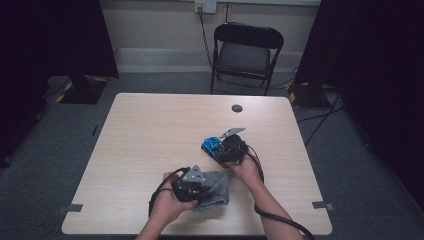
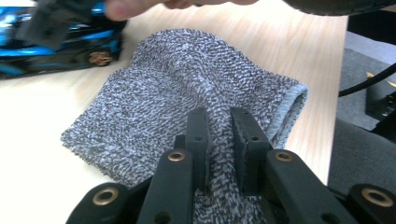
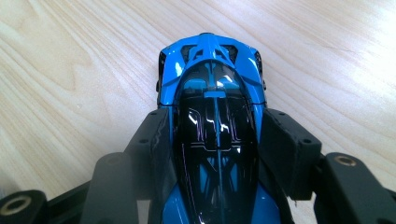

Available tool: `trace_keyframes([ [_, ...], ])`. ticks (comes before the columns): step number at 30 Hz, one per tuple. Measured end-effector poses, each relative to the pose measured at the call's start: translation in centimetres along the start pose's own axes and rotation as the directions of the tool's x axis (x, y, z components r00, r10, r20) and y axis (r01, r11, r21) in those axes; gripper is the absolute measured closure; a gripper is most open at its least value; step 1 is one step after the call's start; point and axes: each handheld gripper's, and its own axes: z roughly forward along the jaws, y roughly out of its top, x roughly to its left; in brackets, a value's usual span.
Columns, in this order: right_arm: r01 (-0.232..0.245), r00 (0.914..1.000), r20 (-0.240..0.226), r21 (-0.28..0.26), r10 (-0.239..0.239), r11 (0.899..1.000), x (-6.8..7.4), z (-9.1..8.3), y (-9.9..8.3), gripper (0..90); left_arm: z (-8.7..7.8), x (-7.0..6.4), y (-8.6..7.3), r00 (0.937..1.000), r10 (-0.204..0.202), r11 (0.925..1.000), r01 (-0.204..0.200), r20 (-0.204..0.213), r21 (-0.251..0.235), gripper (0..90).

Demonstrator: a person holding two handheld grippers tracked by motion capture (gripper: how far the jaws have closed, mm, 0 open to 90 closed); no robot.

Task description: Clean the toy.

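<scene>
Your left gripper (image 2: 218, 140), jaws narrowed, pinches a raised fold of the grey knitted cloth (image 2: 187, 93) lying at the near middle of the table (image 1: 150, 130). Your right gripper (image 3: 215, 140) clasps the blue toy car (image 3: 212, 88) across its flanks, just beyond the cloth. No legible lettering.

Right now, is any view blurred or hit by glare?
Left gripper view: the toy car and hand at the top are blurred, the grey cloth sharp. Right gripper view: ceiling lights glare off the car's glossy roof. High view: dim, dark at the sides.
</scene>
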Motion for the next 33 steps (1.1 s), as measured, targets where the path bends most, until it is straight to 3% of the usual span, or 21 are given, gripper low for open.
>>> trace_keyframes([
  [6,-0.006,1.0,-0.002,-0.004,0.006,1.0,0.0,0.0,-0.1,43.6,-1.8,1.9,-0.3,0.9974,-0.026,0.9996,0.026,-0.067,-0.013,78.3],
  [10,-0.007,1.0,-0.004,-0.007,0.007,1.0,-0.1,0.0,-0.2,43.6,-2.9,3.7,-0.8,0.9906,-0.07,0.9973,0.066,-0.118,-0.032,78.3],
  [16,-0.006,1.0,-0.003,-0.012,0.006,1.0,-0.1,-0.1,-0.2,43.5,-3.0,6.6,-1.2,0.9668,-0.119,0.9926,0.11,-0.226,-0.053,78.3],
  [21,-0.007,1.0,-0.004,-0.012,0.007,1.0,-0.1,-0.1,-0.2,43.6,-1.9,9.0,-1.3,0.9395,-0.165,0.9862,0.159,-0.3,-0.046,78.4],
  [24,-0.006,1.0,-0.005,-0.014,0.006,1.0,-0.1,0.0,-0.3,43.6,-0.8,10.1,-0.9,0.9287,-0.181,0.9835,0.172,-0.324,-0.056,78.4],
  [26,-0.006,1.0,-0.006,-0.013,0.006,1.0,-0.1,-0.1,-0.2,43.5,-0.2,10.5,-0.5,0.9271,-0.178,0.984,0.173,-0.33,-0.044,78.3],
  [29,-0.006,1.0,-0.006,-0.012,0.006,1.0,-0.1,-0.1,-0.2,43.5,1.0,11.0,0.0,0.9153,-0.18,0.9828,0.182,-0.36,-0.028,78.2],
  [33,-0.006,1.0,-0.008,-0.012,0.006,1.0,-0.1,-0.1,-0.2,43.5,2.7,10.8,0.6,0.9294,-0.153,0.9847,0.172,-0.336,0.027,77.9],
])
